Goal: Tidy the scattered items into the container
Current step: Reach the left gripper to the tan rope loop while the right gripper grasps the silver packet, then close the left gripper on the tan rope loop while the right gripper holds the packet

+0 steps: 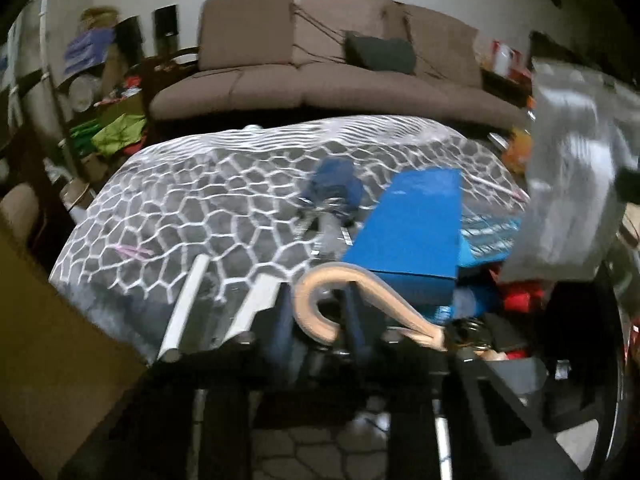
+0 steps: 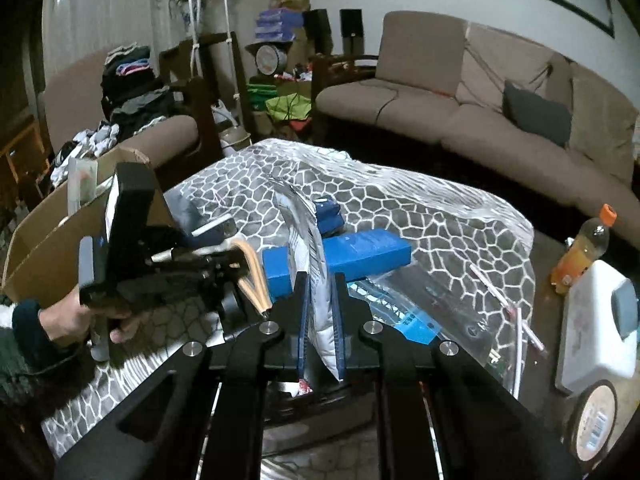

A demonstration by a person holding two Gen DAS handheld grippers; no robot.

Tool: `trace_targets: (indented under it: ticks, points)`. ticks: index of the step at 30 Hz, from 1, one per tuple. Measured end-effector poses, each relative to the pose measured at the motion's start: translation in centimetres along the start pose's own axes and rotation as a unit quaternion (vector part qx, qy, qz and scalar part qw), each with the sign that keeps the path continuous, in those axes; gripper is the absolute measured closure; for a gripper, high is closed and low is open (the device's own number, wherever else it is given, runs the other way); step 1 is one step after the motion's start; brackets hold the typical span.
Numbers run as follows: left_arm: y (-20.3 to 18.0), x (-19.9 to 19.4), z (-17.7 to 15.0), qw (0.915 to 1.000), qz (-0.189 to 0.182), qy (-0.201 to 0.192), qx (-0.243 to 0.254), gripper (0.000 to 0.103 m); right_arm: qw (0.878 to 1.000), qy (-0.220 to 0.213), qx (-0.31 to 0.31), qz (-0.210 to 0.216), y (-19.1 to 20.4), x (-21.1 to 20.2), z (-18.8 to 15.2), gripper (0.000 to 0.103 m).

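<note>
My left gripper point(image 1: 320, 314) is shut on a beige rubber cord point(image 1: 340, 270) that curls between its fingers above the honeycomb-patterned table cloth point(image 1: 180, 200). From the right wrist view this gripper point(image 2: 240, 268) sits at the left, held by a hand, with the cord point(image 2: 256, 280) at its tip. My right gripper point(image 2: 320, 280) is shut on a silvery pouch point(image 2: 304, 232), which stands upright between the pads; the pouch point(image 1: 572, 168) also shows blurred at the right of the left wrist view. An open cardboard box point(image 2: 48, 248) stands at the table's left.
A long blue box point(image 2: 360, 252), a small blue box point(image 2: 328, 212) and a clear zip bag point(image 2: 420, 300) lie on the cloth. Thin straws point(image 2: 520, 320), an orange bottle point(image 2: 580, 252) and a white container point(image 2: 596, 320) are at the right. White tubes point(image 1: 188, 300) lie near the left gripper.
</note>
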State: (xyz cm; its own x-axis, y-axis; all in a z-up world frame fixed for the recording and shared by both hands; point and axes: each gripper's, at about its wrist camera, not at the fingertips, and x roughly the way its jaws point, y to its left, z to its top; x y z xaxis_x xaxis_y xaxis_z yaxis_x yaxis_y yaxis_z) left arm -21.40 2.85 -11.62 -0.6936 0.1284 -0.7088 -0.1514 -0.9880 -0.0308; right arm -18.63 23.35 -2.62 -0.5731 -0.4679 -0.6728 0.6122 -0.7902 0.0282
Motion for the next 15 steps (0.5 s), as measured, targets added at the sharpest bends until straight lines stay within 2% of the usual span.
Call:
trace_targets:
  ticks: [1,5,7,10,11,13,15]
  points:
    - [0.0,0.2,0.2,0.9999,-0.006,0.010,-0.001,0.089,1.000,-0.001,0.000,0.002,0.2,-0.2,0.1,0.093]
    - [1.1,0.2,0.6,0.9981,-0.034,0.032,-0.042,0.096,1.000,-0.015,-0.006,0.010,0.9,-1.1,0.7,0.093]
    - [1.6,0.0,0.6,0.9963,-0.046,0.037,-0.062,0.103,1.000,-0.019,-0.004,0.012,0.8,-1.4,1.0,0.093]
    - [1.4,-1.6,0.8,0.9959,-0.054,0.037,-0.063,0.103,1.000,-0.024,0.005,0.014,0.5,-1.6,1.2,0.093]
    - [1.1,-2.1,1.0,0.9968,-0.048,0.035,-0.054,0.103,1.000,-0.026,0.007,0.014,0.4,-1.7,1.3,0.093]
    - [-0.3,-2.4,1.4,0.9988,-0.031,0.038,-0.002,0.103,0.999,-0.027,0.012,0.016,0.3,-2.1,1.3,0.093]
    - [-1.7,-0.9,1.2,0.9960,0.011,0.068,0.056,0.100,0.999,-0.029,0.015,0.017,0.4,-2.6,1.3,0.093]
